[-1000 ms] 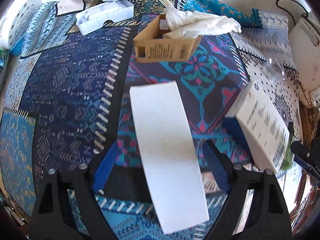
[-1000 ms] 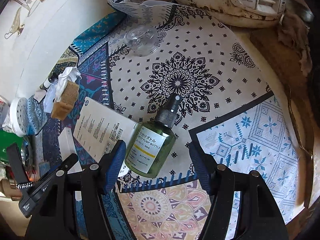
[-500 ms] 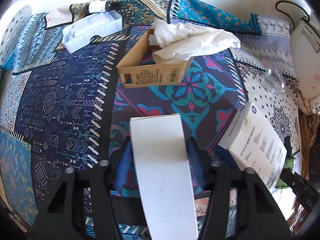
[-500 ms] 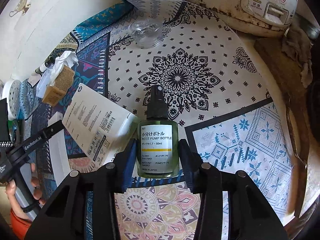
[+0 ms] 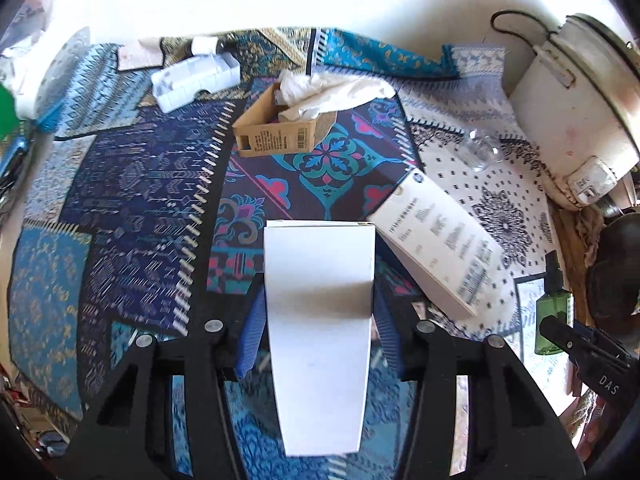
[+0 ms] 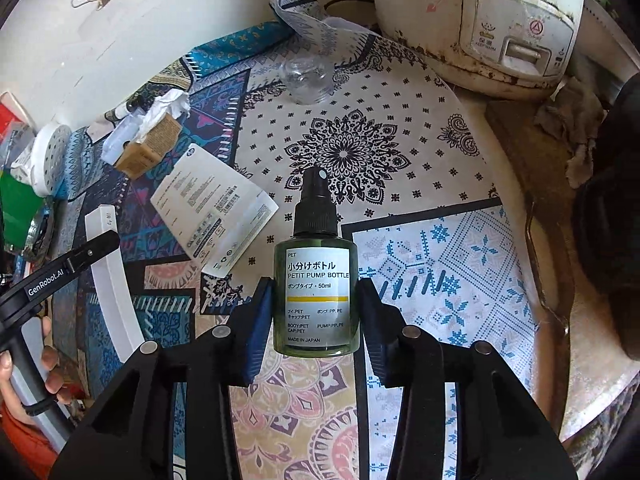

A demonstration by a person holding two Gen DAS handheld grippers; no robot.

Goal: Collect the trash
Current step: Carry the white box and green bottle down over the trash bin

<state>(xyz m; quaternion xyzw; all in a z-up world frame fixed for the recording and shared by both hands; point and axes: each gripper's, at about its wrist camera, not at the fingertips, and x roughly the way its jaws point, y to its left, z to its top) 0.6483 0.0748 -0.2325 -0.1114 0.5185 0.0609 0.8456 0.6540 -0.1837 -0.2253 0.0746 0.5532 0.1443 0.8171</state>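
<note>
The right gripper (image 6: 314,312) clenched the smooth, probably slippery green pump bottle (image 6: 316,300) mid-body, while the left gripper (image 5: 318,322) pinched the light, crushable white box (image 5: 318,320) across its sides.

Before you: patterned cloths (image 5: 152,184) cover the table. On them lie a printed white box (image 5: 436,248), a tissue-stuffed brown carton (image 5: 280,136), a clear jar (image 6: 308,80); a rice cooker (image 6: 480,20) occupies the far corner.

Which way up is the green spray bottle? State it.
Cannot tell: the green spray bottle is clamped in the right tool, black pump pointing away from the camera.
</note>
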